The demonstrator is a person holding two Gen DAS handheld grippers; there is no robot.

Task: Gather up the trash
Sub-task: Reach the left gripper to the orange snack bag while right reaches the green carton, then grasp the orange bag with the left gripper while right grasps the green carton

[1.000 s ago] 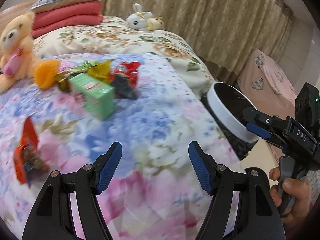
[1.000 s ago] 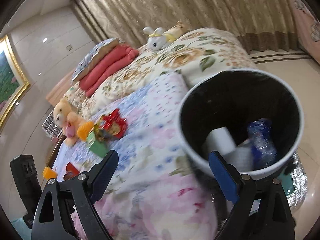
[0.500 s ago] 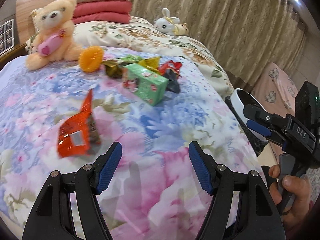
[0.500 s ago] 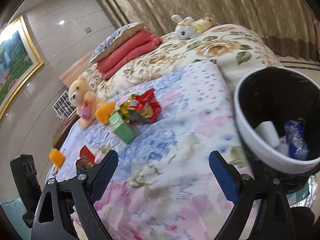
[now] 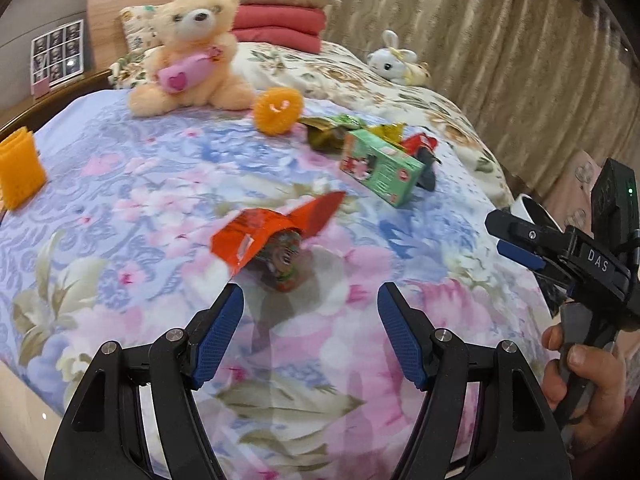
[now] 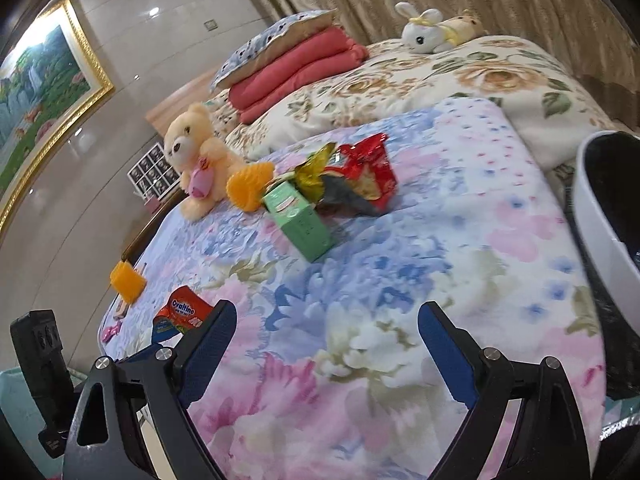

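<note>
An orange Ovaltine wrapper (image 5: 276,236) lies on the floral bed cover just beyond my open, empty left gripper (image 5: 310,332); it also shows in the right wrist view (image 6: 180,314). A green carton (image 5: 378,168) lies farther back, with a red wrapper (image 6: 368,168), a yellow-green wrapper (image 5: 332,130) and a dark wrapper beside it. The white-rimmed black trash bin (image 6: 604,220) stands off the bed's right edge. My right gripper (image 6: 326,336) is open and empty over the bed cover, near the bin; it shows at the right of the left wrist view (image 5: 516,240).
A teddy bear (image 5: 188,52), an orange spiky ball (image 5: 276,112), an orange block (image 5: 18,168) and a white rabbit toy (image 5: 394,60) sit on the bed. Folded red blankets and a pillow (image 6: 296,64) lie at the head. Curtains hang behind.
Both views have swung left, away from the bin and over the bed. The orange wrapper has come from the left edge to just beyond my left gripper's fingers. Both grippers stay open.
</note>
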